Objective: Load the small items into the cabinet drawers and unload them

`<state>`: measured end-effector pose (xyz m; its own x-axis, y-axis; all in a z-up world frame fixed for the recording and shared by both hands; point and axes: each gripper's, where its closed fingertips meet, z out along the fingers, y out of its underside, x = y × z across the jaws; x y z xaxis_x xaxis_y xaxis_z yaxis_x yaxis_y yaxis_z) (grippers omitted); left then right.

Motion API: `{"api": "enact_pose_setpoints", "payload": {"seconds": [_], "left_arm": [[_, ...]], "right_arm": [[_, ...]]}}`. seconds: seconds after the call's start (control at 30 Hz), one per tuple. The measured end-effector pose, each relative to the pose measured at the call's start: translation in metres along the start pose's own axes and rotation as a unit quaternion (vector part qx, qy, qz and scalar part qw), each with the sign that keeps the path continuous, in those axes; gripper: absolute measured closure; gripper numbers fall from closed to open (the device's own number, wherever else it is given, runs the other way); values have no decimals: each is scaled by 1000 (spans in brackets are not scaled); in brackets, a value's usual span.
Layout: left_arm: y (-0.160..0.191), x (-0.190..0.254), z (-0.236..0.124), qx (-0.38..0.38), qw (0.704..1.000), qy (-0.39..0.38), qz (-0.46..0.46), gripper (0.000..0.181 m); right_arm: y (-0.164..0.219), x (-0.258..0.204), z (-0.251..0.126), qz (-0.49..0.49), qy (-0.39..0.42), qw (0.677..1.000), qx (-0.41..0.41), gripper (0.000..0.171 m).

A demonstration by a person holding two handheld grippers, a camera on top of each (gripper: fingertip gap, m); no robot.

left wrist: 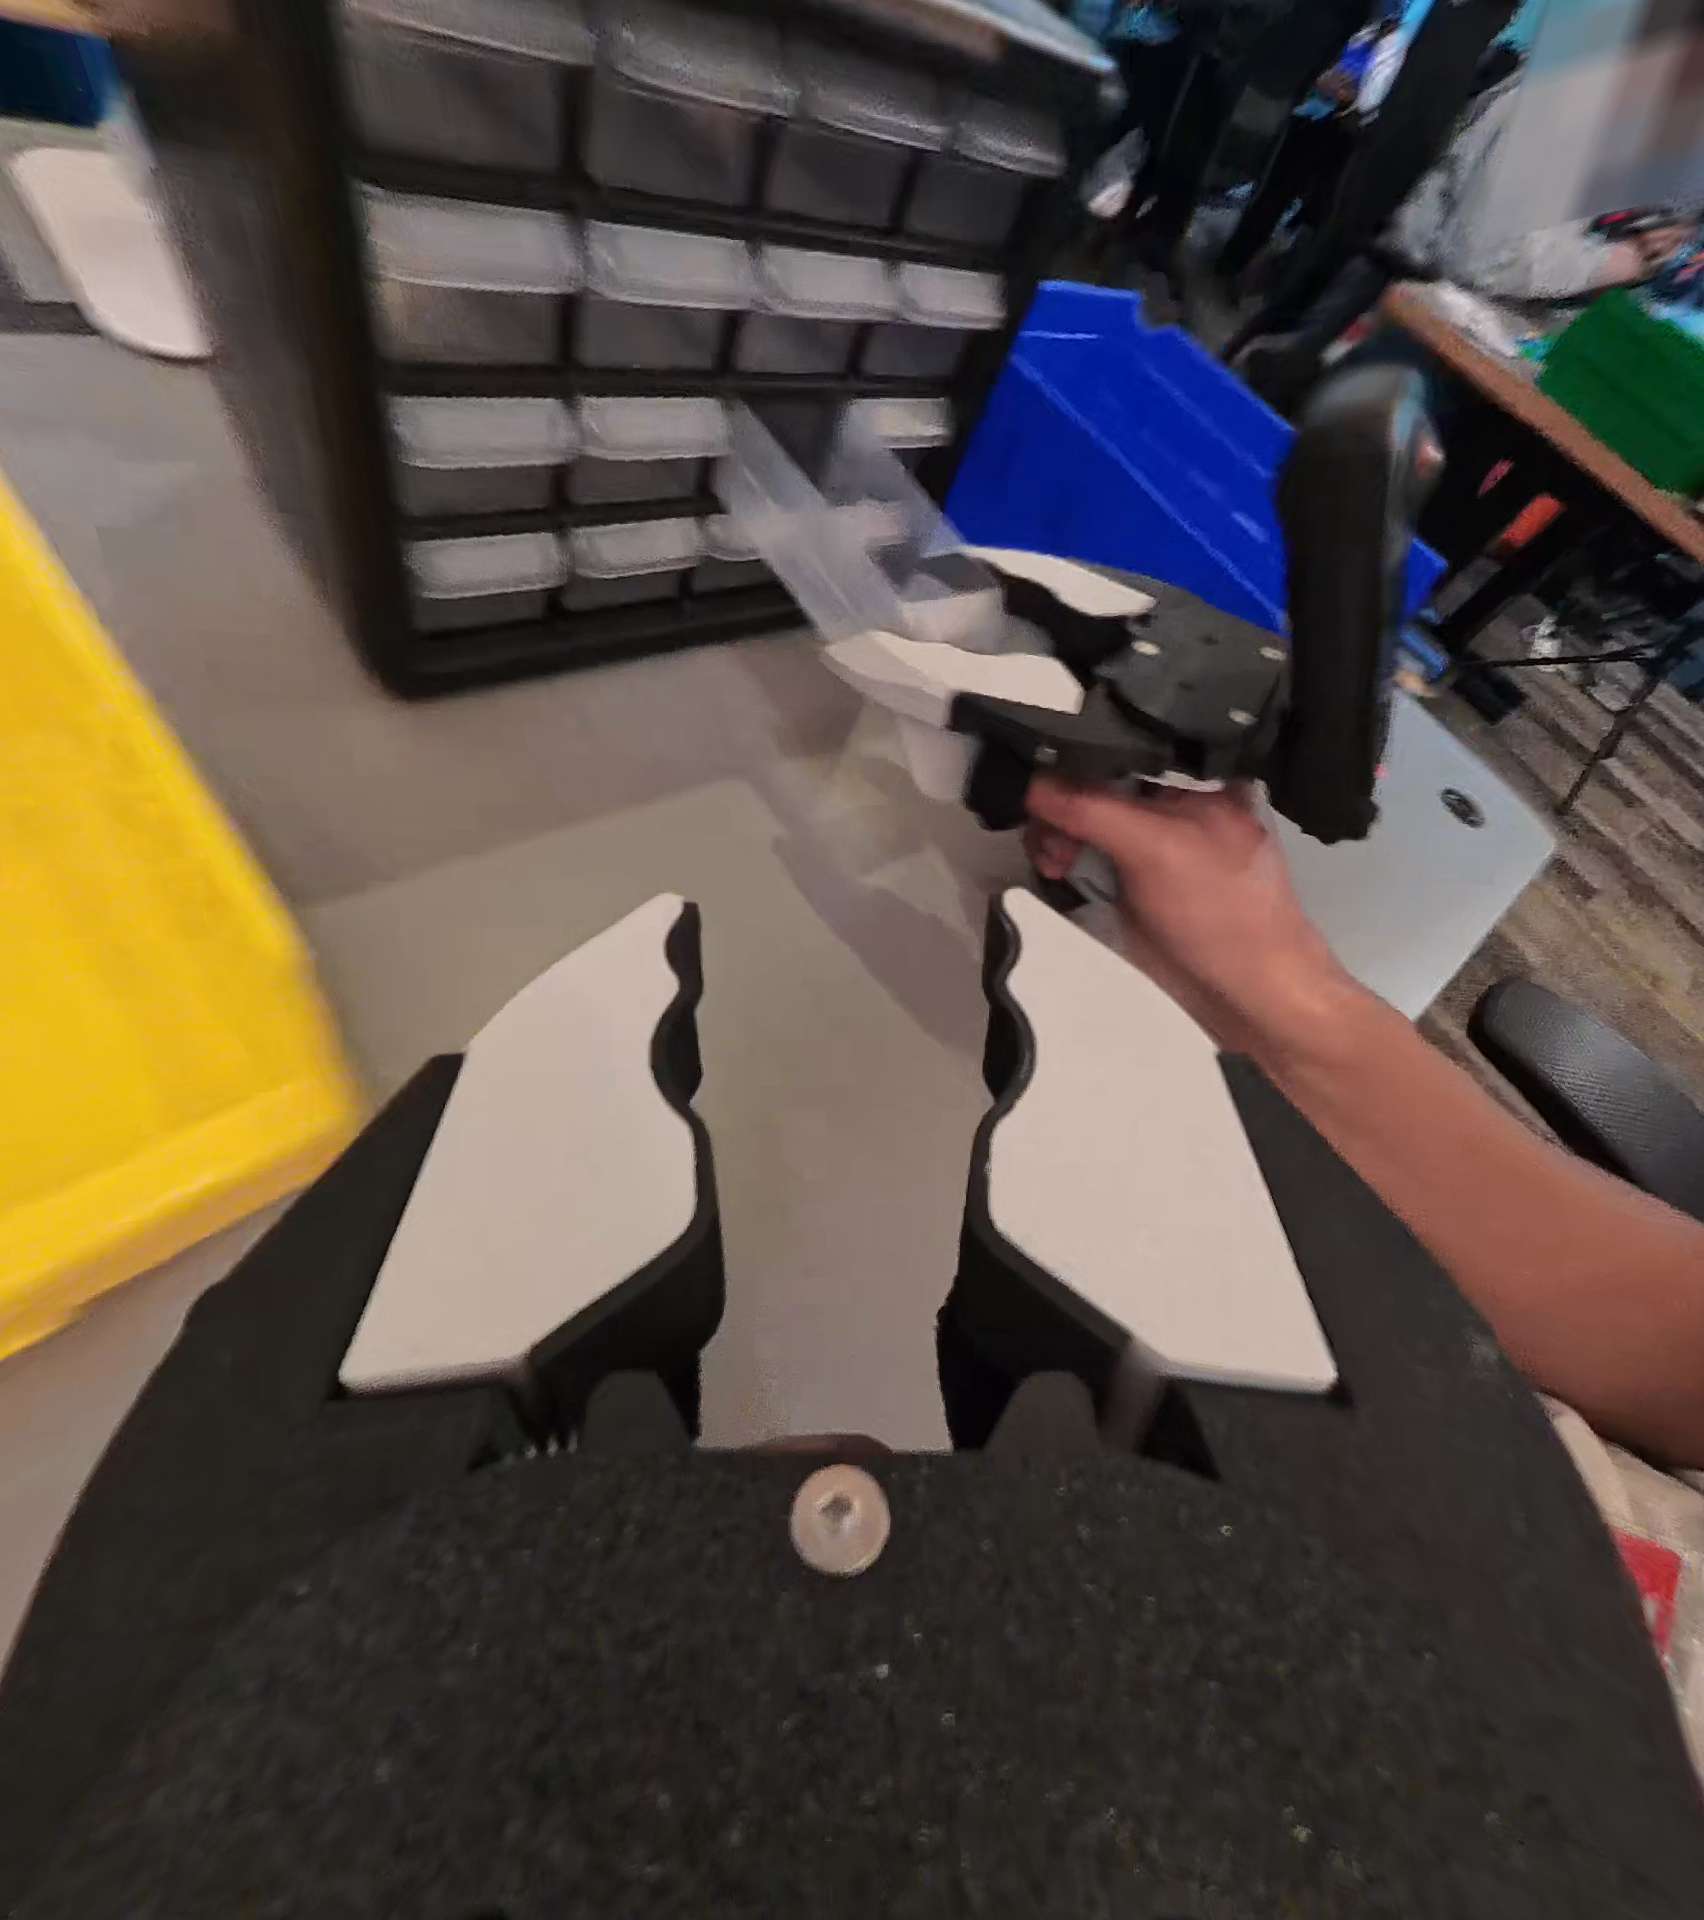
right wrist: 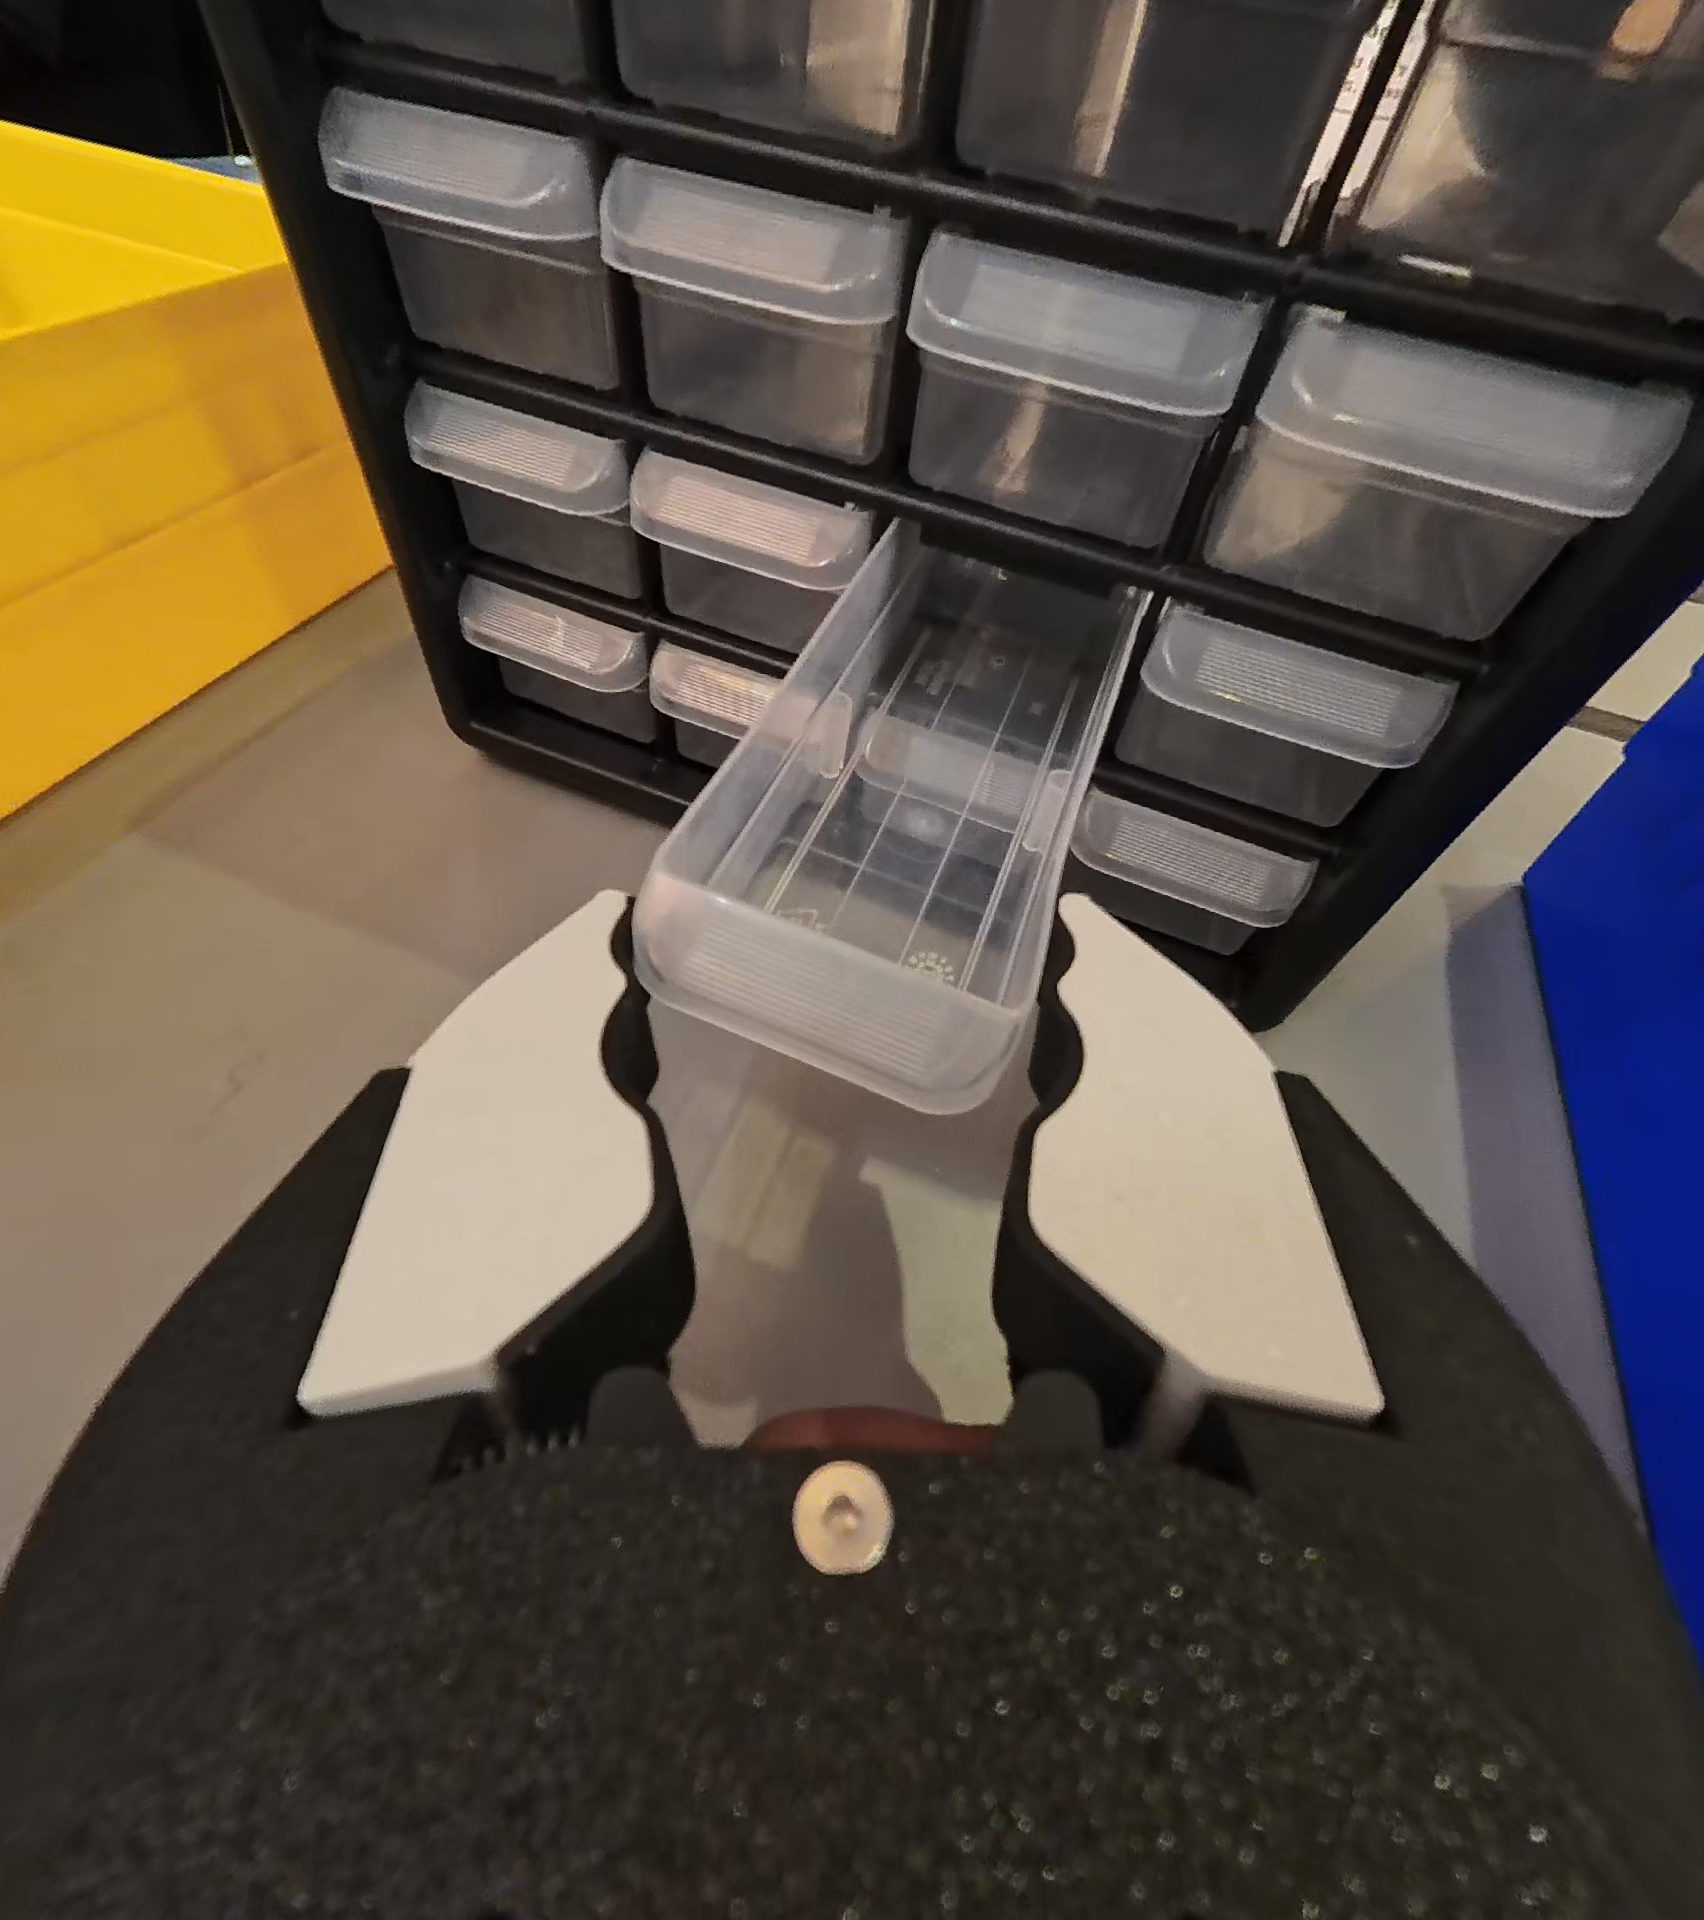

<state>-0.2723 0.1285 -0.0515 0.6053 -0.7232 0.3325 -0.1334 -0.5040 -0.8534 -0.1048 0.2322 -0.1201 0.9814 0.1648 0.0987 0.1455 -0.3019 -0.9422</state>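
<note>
Cabinet (left wrist: 619, 343) blurred, top cropped

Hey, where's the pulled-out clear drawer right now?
In the right wrist view the clear drawer sticks out of the black cabinet, its front between the right gripper fingers, yellow bin left, blue bin right.

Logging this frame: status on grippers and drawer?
Left gripper open, empty. Right gripper shut on clear plastic drawer, drawn far out of black cabinet. Drawer looks empty; nothing blocking.
</note>
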Motion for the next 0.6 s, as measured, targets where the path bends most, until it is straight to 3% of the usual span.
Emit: {"api": "enact_pose_setpoints", "payload": {"seconds": [0.13,0.27,0.43,0.6], "left_arm": [[-20,-72,-26,-88,988,-115,-61,132],[-23,-127,-21,-157,967,-143,-143,137],[-7,-185,3,-239,935,-173,-197,143],[21,-224,16,-330,897,-223,-191,145]], "right_arm": [[0,0,0,3,-2,1000,0,100],[0,0,0,3,-2,1000,-1,100],[2,0,0,-4,1,1000,-2,100],[2,0,0,-7,1,1000,-3,100]]}}
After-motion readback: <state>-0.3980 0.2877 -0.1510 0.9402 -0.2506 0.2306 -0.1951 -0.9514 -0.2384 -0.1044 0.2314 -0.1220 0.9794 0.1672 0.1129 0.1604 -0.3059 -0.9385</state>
